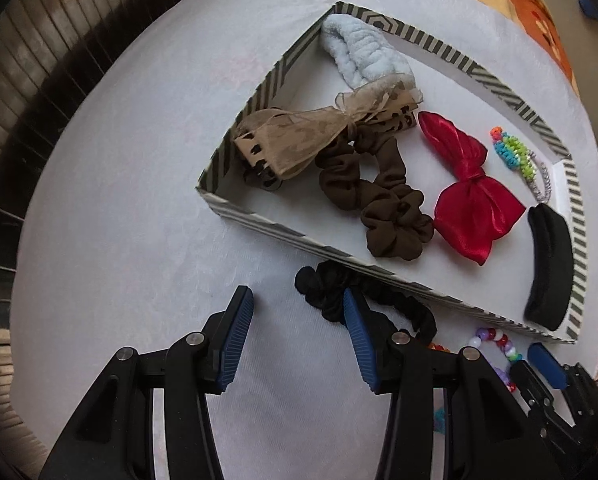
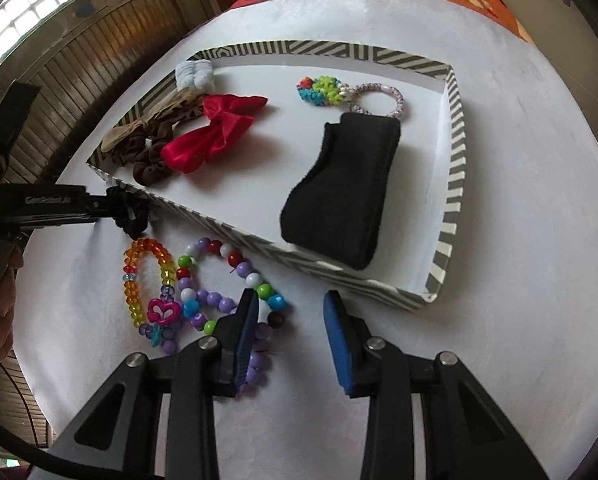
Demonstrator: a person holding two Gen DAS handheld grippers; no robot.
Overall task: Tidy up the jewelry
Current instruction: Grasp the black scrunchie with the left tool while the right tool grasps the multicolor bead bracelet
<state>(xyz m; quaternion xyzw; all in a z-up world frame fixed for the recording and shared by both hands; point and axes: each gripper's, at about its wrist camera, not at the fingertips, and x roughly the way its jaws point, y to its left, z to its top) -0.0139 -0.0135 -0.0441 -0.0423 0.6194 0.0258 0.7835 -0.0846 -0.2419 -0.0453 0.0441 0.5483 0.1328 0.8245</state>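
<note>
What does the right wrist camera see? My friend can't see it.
An open hand-held gripper hovers over bead bracelets on a white table. Behind them, a striped tray holds a black headband and a red bow.

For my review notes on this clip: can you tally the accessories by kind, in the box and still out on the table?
Scrunchies: 2, brown scrunchie in the box, black scrunchie on the table
Bows: 2, red bow, tan sheer bow
Headbands: 2, black headband, pale blue headband
Beaded pieces: 3, loom-band charm in the box, amber bracelet and purple bead bracelet outside
Total: 9
</note>
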